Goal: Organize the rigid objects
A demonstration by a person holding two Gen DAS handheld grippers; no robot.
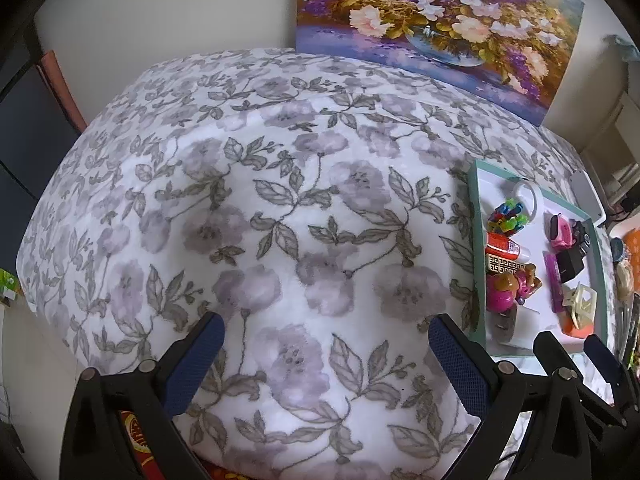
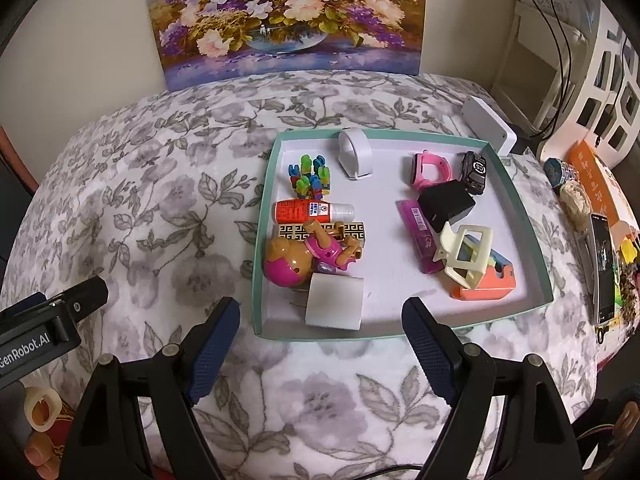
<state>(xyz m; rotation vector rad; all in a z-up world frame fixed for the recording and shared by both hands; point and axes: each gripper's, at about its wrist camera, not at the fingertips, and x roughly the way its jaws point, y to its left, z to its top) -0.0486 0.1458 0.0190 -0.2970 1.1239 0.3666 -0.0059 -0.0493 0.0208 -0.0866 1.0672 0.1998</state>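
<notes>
A teal-rimmed white tray (image 2: 259,240) lies on the floral cloth. It holds a pink doll (image 2: 288,266), an orange glue bottle (image 2: 306,211), colourful toy pieces (image 2: 310,174), a white band (image 2: 354,152), a white block (image 2: 335,300), a pink watch (image 2: 430,166), a black watch (image 2: 475,172), a black box (image 2: 446,204), a cream hair claw (image 2: 464,258) and an orange holder (image 2: 486,286). My right gripper (image 2: 322,340) hangs open and empty at the tray's near rim. My left gripper (image 1: 326,360) is open and empty over bare cloth, left of the tray (image 1: 476,240).
A flower painting (image 2: 280,16) leans on the wall behind. Right of the tray are a white box (image 2: 490,124), a phone (image 2: 602,264), an orange carton (image 2: 596,176) and a tape roll (image 2: 558,170). A white shelf (image 2: 592,80) with cables stands at far right.
</notes>
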